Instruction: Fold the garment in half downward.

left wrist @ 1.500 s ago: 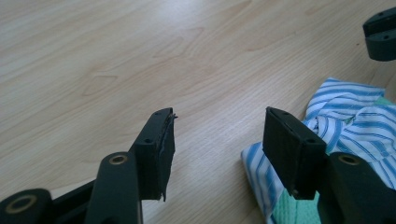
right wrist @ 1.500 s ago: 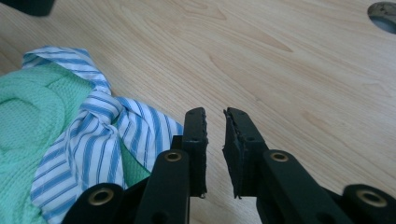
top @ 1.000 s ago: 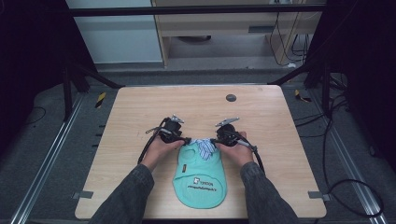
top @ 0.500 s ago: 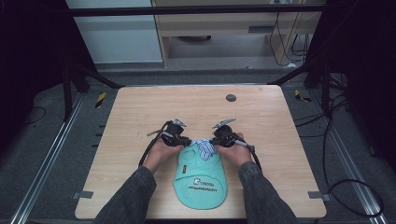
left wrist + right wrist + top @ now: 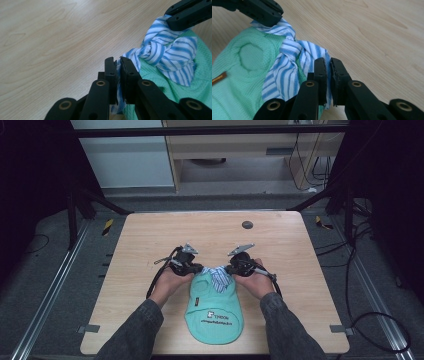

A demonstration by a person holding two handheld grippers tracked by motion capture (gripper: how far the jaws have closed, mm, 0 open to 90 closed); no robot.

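The left tool [image 5: 196,268] is clamping down on one end of the blue-and-white striped collar [image 5: 218,276] of a little green garment [image 5: 214,309], and the right tool [image 5: 231,268] is doing the same on the other end. Both sets of jaws have just been closing, and the striped fabric is sitting pinched between them. In the left gripper view the left tool [image 5: 118,62] is biting the edge of the collar [image 5: 167,53] just right of center, with the green knit [image 5: 200,82] bunching up at the right edge of the frame. In the right gripper view the right tool [image 5: 328,63] is squeezing the collar [image 5: 287,65] near the middle, and the green fabric [image 5: 239,75] is filling the left side.

From the high view, the garment is lying in the lower middle of the frame on the wooden desk [image 5: 140,240], white print facing up, collar end pointing toward the top. The person's hands are sitting either side of the collar. A small dark disc [image 5: 247,224] is sitting on the desk, above center and well apart.
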